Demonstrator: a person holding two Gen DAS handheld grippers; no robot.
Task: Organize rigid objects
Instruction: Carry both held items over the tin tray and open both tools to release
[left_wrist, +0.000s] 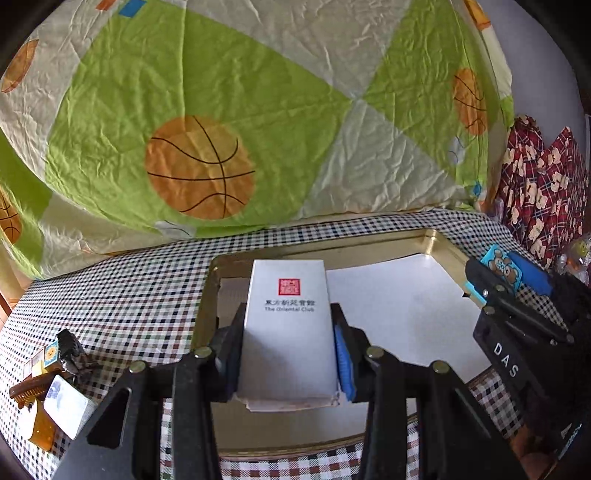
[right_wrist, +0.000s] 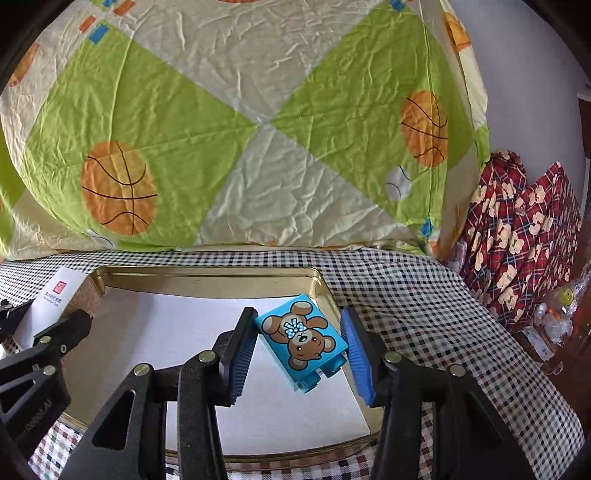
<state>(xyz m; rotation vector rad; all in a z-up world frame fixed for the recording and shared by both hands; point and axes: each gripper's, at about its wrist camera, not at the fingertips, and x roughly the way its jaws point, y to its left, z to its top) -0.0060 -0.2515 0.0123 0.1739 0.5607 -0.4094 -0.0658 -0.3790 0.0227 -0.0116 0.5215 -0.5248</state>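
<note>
Left hand-held gripper (left_wrist: 288, 354) clenched on white box (left_wrist: 288, 332); right hand-held gripper (right_wrist: 301, 350) grasping blue bear block (right_wrist: 301, 341), both over gold tray (right_wrist: 207, 275).

Gold tray (right_wrist: 207, 275); blue bear block (right_wrist: 301, 341); whitish box (left_wrist: 288, 332).

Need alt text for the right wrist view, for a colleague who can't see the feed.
The right claw grips a blue bear-print block, tilted, above the white-lined gold tray on a checked cloth. At the left edge, the left claw holds a white box; a green basketball-print quilt fills the background.
</note>
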